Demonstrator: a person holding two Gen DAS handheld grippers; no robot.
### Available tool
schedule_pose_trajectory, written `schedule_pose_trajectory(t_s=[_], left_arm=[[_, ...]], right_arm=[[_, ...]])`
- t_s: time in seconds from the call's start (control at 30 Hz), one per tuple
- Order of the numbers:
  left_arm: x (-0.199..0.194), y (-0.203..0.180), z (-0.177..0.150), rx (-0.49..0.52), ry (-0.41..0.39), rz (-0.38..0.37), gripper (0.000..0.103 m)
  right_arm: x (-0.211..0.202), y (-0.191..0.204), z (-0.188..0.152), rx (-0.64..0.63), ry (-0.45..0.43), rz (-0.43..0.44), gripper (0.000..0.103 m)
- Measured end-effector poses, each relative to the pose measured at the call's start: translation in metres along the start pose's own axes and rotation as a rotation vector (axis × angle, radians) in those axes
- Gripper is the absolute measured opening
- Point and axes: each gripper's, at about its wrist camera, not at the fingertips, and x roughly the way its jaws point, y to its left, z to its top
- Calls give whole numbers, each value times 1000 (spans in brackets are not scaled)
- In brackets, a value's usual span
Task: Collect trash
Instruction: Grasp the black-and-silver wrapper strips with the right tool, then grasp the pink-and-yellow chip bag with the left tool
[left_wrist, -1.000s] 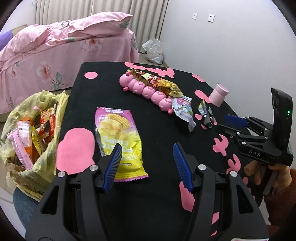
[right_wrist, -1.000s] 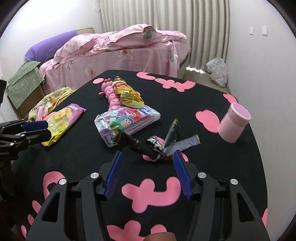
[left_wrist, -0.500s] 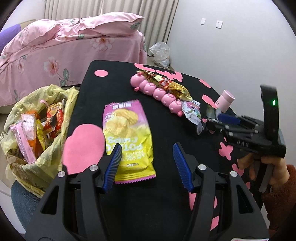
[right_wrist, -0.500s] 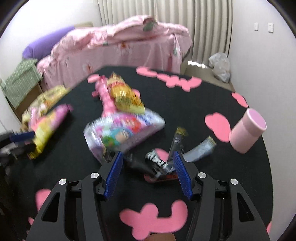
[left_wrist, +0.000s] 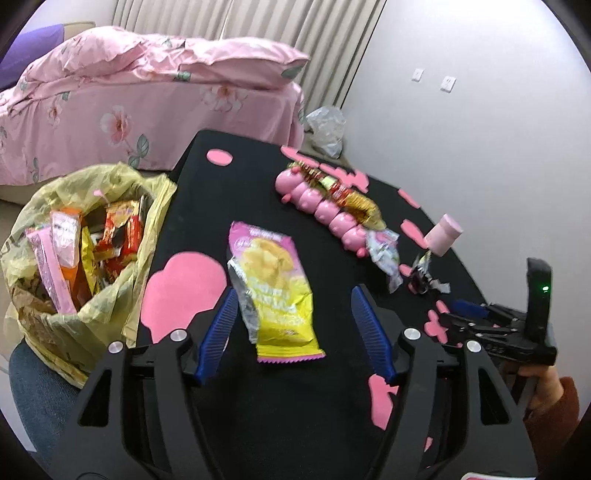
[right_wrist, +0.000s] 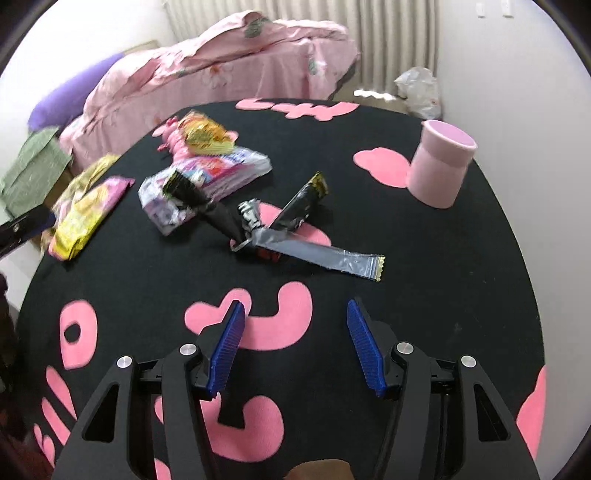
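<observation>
Black desk (left_wrist: 207, 206) is carrying the chip packet (left_wrist: 275, 291) lengthwise ahead of my left tongs (left_wrist: 291, 332), just widening, gripping nothing; right tongs (right_wrist: 293, 347) are gaping, farther off.

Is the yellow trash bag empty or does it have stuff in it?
It has stuff in it. The yellow trash bag gapes open, and snack wrappers stick up above its rim.

Setting: a home bedroom
Evidence: bed (left_wrist: 147, 99) under pink floral bedding, purple pillow (right_wrist: 70, 99), pleated curtains (left_wrist: 236, 22), wall switches (left_wrist: 432, 77), black table (right_wrist: 424, 258) alongside
</observation>
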Motion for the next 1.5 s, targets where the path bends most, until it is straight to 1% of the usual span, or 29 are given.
schedule_pose_trajectory(t_s=[0.07, 0.13, 0.17, 0.2, 0.23, 0.3, 0.37, 0.4, 0.43, 0.5, 0.57, 0.63, 0.67, 0.7, 0.73, 0.77, 0.83, 0.87, 0.97, 1.0, 1.07, 1.23, 1.3, 1.4, 1.43, 1.47, 1.5], left_arm=[[6, 3, -2, -19, 24, 8, 63], [8, 5, -4, -27, 29, 15, 64], [8, 5, -5, -27, 26, 17, 64], [7, 5, -5, -26, 21, 18, 65], [7, 5, -5, -26, 17, 20, 65], [9, 5, -7, -22, 26, 26, 65], [12, 4, -7, -19, 38, 32, 65], [12, 4, -7, -18, 38, 32, 65], [12, 5, -7, -22, 38, 32, 65], [14, 5, -7, -33, 46, 28, 65], [16, 8, -7, -51, 61, 24, 65], [18, 10, -8, -64, 70, 24, 65], [18, 10, -8, -66, 72, 25, 65], [19, 11, -9, -66, 74, 26, 65], [19, 10, -9, -64, 74, 28, 65], [19, 9, -8, -61, 75, 28, 66], [19, 9, -9, -57, 76, 25, 68], [19, 9, -9, -57, 77, 24, 68], [19, 10, -9, -60, 79, 14, 70], [19, 10, -8, -60, 81, 8, 73], [20, 10, -8, -65, 87, -8, 74], [20, 13, -6, -85, 100, -26, 75], [21, 11, -6, -80, 105, -14, 75], [26, 0, -6, -21, 129, 49, 75], [28, -5, -6, 9, 140, 76, 75], [29, -6, -7, 17, 144, 86, 75], [29, -6, -7, 19, 144, 92, 71]], right_arm=[[0, 0, 2, 1, 20, 9, 55], [2, 3, 7, -19, 48, 2, 54], [1, 5, 9, -22, 58, 17, 54], [-1, 6, 11, -21, 43, 36, 54], [-7, 8, 13, -25, 2, 51, 54], [-14, 13, 20, -50, -56, 35, 54], [-16, 15, 28, -67, -89, 31, 54], [-14, 13, 34, -68, -98, 53, 54], [-10, 11, 39, -64, -96, 74, 54], [4, 4, 48, -47, -64, 96, 54], [22, -1, 53, -31, -10, 116, 54], [32, 4, 52, -27, 33, 131, 54], [32, 10, 50, -52, 26, 134, 53], [30, 16, 48, -77, 14, 132, 47], [29, 21, 45, -96, 9, 130, 37], [27, 26, 43, -101, 3, 127, 34], [22, 28, 38, -93, -18, 131, 20], [19, 30, 36, -92, -28, 130, 18], [9, 34, 32, -87, -62, 112, 17], [4, 34, 30, -79, -75, 112, 17], [-5, 34, 27, -60, -93, 119, 17], [-20, 30, 16, -7, -117, 112, 16], [-24, 27, 10, 10, -123, 95, 17], [-27, 27, 2, 31, -136, 79, 16], [-29, 27, 0, 41, -142, 83, 16], [-29, 28, -2, 53, -146, 92, 16], [-30, 29, -4, 59, -148, 99, 16]])
